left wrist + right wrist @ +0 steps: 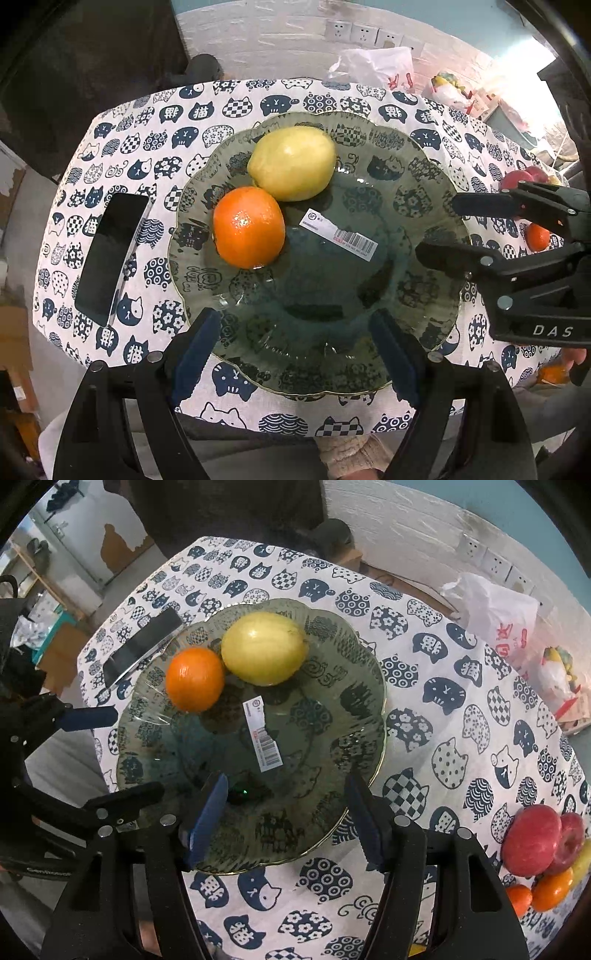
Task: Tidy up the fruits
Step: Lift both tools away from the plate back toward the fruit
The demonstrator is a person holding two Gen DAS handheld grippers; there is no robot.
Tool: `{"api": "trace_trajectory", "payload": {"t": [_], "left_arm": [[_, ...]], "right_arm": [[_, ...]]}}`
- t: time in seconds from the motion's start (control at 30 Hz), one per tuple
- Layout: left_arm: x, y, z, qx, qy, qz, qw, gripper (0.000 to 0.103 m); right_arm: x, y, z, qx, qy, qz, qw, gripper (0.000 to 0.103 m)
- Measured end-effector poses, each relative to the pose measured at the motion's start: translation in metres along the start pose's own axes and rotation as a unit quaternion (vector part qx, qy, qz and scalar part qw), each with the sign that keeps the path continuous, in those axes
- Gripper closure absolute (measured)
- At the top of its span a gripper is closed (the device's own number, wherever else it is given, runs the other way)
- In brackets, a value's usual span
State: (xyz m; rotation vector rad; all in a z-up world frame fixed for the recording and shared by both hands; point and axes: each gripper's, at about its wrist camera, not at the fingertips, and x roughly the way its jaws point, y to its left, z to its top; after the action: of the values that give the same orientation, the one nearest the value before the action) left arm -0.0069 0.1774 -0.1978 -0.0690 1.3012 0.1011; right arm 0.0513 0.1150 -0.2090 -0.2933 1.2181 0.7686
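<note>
**While two fruits sit plated, the rest wait at the tabletop's edge**

With an orange [249,227] and a yellow fruit [292,162] already on the glass plate [413,284], touching each other at its far left side, I judge the job partly done. Most of the plate is bare; a barcode label [338,234] shows through the glass near its middle.

Left to move: a cluster at the right edge of the tabletop [443,709], well apart from the plate. I count two red apples [533,843], at least two small oranges [550,888], and a sliver of something yellow beside them, cut off by the frame.

Jaws: my left gripper [295,354] stands wide apart over the plate's near rim, nothing between the pads. My right gripper [286,819] is released too, pads apart above the plate's near right side, gripping nothing and touching nothing I can see.

A phone [110,254] lies left of the plate, not part of the job.
</note>
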Motion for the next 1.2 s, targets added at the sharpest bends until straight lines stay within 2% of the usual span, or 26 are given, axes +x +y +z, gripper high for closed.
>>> {"api": "trace_trajectory", "payload": {"t": [0.2,0.33,0.47,0.8,1.2], "left_arm": [[-0.006,-0.008,0.005,-0.002,-0.007,-0.002,1.0000,0.018],[-0.014,-0.019,0.014,0.003,-0.016,-0.007,0.9998,0.018],[-0.029,-0.034,0.024,0.006,-0.040,-0.016,0.9991,0.018],[-0.066,-0.093,0.045,0.031,-0.090,-0.054,0.9940,0.018],[-0.098,-0.162,0.057,0.076,-0.128,-0.071,0.9862,0.017]], "right_arm": [[-0.027,-0.013,0.001,0.029,-0.034,0.005,0.999,0.033],[-0.053,-0.028,-0.004,0.050,-0.057,-0.009,0.997,0.031],[-0.083,-0.048,-0.014,0.072,-0.072,-0.048,0.994,0.025],[-0.157,-0.098,-0.049,0.101,-0.122,-0.140,0.977,0.019],[-0.218,-0.128,-0.100,0.127,-0.172,-0.181,0.960,0.019]]}}
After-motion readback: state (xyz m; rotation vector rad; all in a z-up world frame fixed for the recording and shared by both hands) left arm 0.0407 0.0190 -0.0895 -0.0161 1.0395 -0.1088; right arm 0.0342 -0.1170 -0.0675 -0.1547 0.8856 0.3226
